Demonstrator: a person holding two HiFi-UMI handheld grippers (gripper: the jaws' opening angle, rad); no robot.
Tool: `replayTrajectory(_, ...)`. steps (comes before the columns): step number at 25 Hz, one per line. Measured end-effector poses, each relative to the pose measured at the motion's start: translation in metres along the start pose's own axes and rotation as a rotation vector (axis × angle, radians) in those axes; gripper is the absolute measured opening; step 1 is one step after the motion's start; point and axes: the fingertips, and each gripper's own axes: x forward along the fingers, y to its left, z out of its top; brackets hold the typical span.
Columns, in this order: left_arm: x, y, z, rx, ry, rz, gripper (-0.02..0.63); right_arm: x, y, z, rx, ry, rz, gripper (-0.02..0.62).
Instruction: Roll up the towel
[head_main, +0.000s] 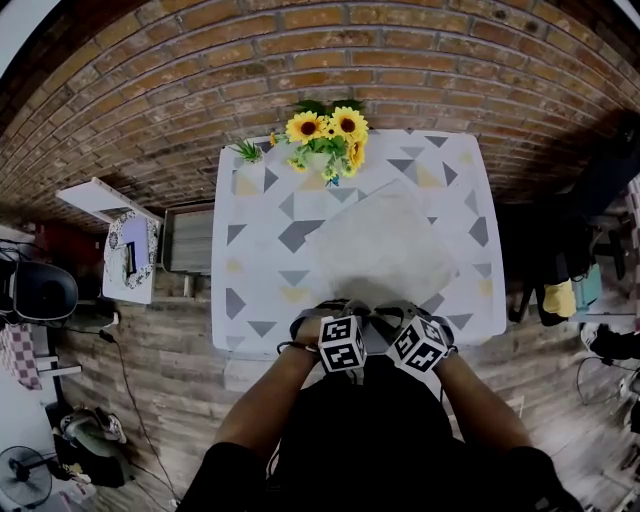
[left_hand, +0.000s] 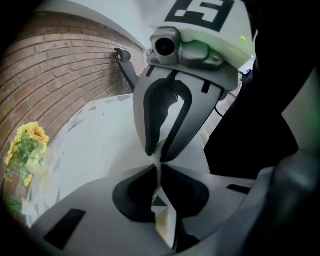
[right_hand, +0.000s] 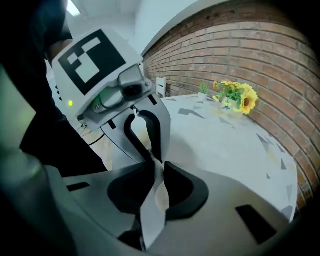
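Dark clothing (head_main: 372, 440), black-white marker cubes (head_main: 342, 343)

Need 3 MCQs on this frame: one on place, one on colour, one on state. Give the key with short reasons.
1. Where do the sunflowers stand?
A. at the far edge of the table, by the brick wall
B. at the table's near edge
C. on the middle of the towel

2. What pattern covers the table?
A. red stripes
B. grey and yellowish triangles on white
C. plain blue

3. How do the left tongs stand?
A. wide open, nothing between them
B. shut on a flower stem
C. shut on the towel's edge

Key:
1 A: the head view shows the flowers at the far edge, next to the bricks.
2 B: the head view shows scattered grey and pale yellow triangles on a white ground.
3 C: the left gripper view shows the jaws together with thin pale cloth pinched between them.
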Motion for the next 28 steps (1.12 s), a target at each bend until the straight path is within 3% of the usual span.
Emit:
replayTrajectory(8,0.003,-0.016,-0.009,-0.118,0.018,-0.215,0.043,0.012,0.014,-0.016,0.096,0.072,0.172,0.041)
replayTrajectory(11,0.001,-0.006,-0.008,-0.079,0.023,-0.155,0.056,0.012,0.007,-0.013,0.211,0.073,0.202,0.038)
replayTrajectory(13,-0.002,0.002,-0.010,-0.017,0.036,-0.069,0.111,0.014,-0.003,-0.017,0.272,0.083,0.198,0.038)
replayTrajectory(15,-0.007,0.003,-0.006,0.052,0.036,-0.021,0.124,0.017,-0.012,-0.023,0.295,0.098,0.189,0.038)
replayTrajectory(20,-0.006,-0.010,0.001,0.173,0.035,-0.034,0.129,0.019,-0.016,-0.027,0.345,0.103,0.209,0.040)
replayTrajectory(24,0.005,-0.004,-0.006,0.122,0.039,-0.041,0.127,0.017,-0.020,-0.025,0.351,0.075,0.170,0.054)
replayTrajectory(28,0.008,0.006,-0.008,0.021,0.007,-0.050,0.110,0.004,-0.021,-0.014,0.223,0.021,0.040,0.135)
